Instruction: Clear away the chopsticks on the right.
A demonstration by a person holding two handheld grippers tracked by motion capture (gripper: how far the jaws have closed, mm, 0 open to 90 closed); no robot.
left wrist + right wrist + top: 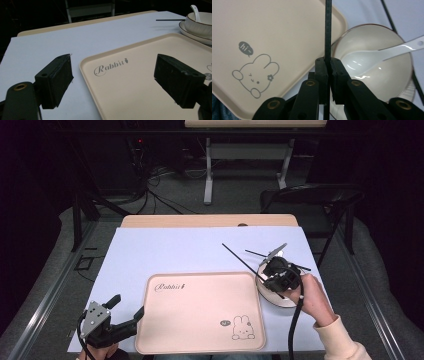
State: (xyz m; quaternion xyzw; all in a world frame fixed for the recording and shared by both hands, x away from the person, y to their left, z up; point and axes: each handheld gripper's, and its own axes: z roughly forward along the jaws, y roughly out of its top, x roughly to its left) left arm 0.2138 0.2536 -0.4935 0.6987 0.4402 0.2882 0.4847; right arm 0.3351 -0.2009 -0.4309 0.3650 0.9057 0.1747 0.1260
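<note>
My right gripper [270, 271] hangs over a white bowl [274, 296] at the table's right and is shut on a black chopstick [240, 258] that points up-left. In the right gripper view the right gripper [328, 62] pinches that chopstick [328, 30] above the bowl [374, 85], which holds a white spoon [384, 53]. A second chopstick [295, 265] lies on the mat behind the bowl. My left gripper [129, 305] is open at the beige rabbit tray [200, 320], its jaws astride the tray's left edge. From the left gripper [113, 80] I see the tray [150, 47] and bowl [200, 23].
A pale blue mat [175, 247] covers the wooden table. The bowl stands on a saucer [190, 32] just right of the tray. A dark folding chair [320, 200] stands behind the table's right corner, and cables [160, 195] run across the floor beyond.
</note>
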